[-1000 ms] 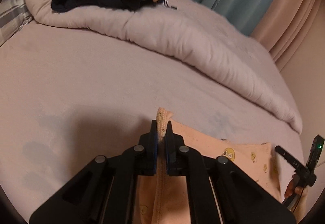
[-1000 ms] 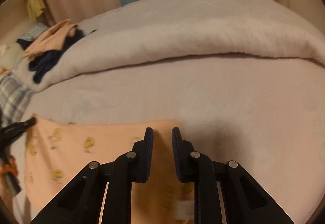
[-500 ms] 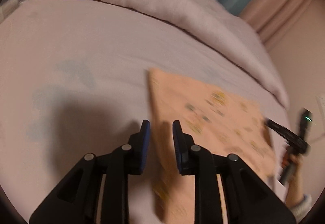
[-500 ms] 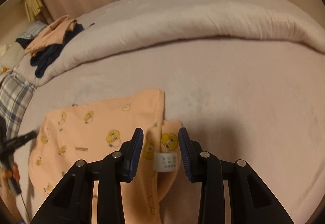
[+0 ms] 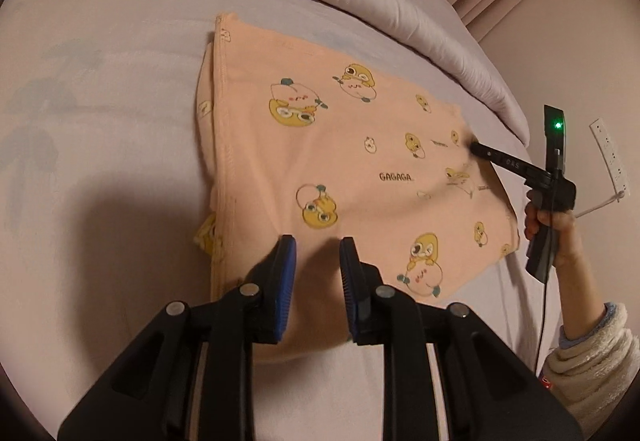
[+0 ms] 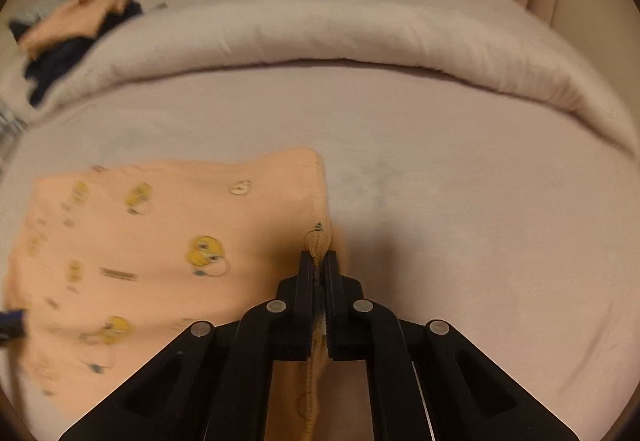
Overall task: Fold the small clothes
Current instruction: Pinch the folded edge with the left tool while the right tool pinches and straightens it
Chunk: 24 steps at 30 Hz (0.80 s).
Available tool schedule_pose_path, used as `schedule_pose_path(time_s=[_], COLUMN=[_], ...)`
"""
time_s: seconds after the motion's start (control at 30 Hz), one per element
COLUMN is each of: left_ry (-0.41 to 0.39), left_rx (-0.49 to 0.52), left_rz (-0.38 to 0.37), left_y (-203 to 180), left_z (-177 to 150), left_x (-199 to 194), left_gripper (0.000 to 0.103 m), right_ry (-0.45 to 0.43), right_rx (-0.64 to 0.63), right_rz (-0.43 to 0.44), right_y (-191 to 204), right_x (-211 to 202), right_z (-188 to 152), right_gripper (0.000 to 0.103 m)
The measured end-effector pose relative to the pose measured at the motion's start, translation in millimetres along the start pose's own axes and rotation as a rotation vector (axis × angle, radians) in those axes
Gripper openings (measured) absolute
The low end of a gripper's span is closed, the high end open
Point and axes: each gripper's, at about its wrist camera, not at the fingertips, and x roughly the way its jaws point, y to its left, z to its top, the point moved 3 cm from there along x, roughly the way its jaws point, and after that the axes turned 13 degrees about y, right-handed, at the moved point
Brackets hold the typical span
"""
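Note:
An orange child's garment (image 5: 360, 145) printed with yellow ducks lies flat and folded on the pale bed sheet (image 5: 100, 81). My left gripper (image 5: 317, 245) hovers over the garment's near edge, jaws apart, with cloth showing below the gap and nothing pinched. In the right wrist view my right gripper (image 6: 318, 259) is shut on the stitched hem at the garment's (image 6: 160, 233) right edge. From the left wrist view the right gripper (image 5: 476, 150) reaches the garment's far right side, held by a hand (image 5: 560, 233) in a fluffy sleeve.
A rolled-back duvet (image 6: 320, 29) runs along the far side of the bed. A pile of dark and orange clothes (image 6: 68, 29) sits on its left end. Curtains hang behind, and a wall socket (image 5: 608, 153) is at the right. Bare sheet (image 6: 480, 221) lies to the right of the garment.
My left gripper let go of the hem and swung over the garment, which now lies flat. My right gripper's jaws widened over the labelled hem, then closed on it.

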Motion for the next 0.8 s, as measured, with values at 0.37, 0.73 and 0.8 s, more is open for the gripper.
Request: schedule_pose_path(time_s=[0.37,0.73,0.8], left_ry=[0.023,0.002,-0.017], left_rx=[-0.005,-0.045,-0.042], left_rz=[0.012,0.033,0.046], left_y=[0.6,-6.5,-10.7], left_z=[-21.9,-43.3,-51.8], left_x=[-0.7,-10.2,-16.9], left_gripper=[0.022,0.024,0.036], right_ry=[-0.054,-0.007,-0.023], right_rx=[-0.091,0.060,0.091], right_rz=[0.160,0.151,0.201], right_y=[23.1,-34.7,-40.8], right_x=[-43.8,-42.7,-52.6], right_z=[-62.5,-113.9,-121.9], right_gripper=[0.005,0.048,0.048])
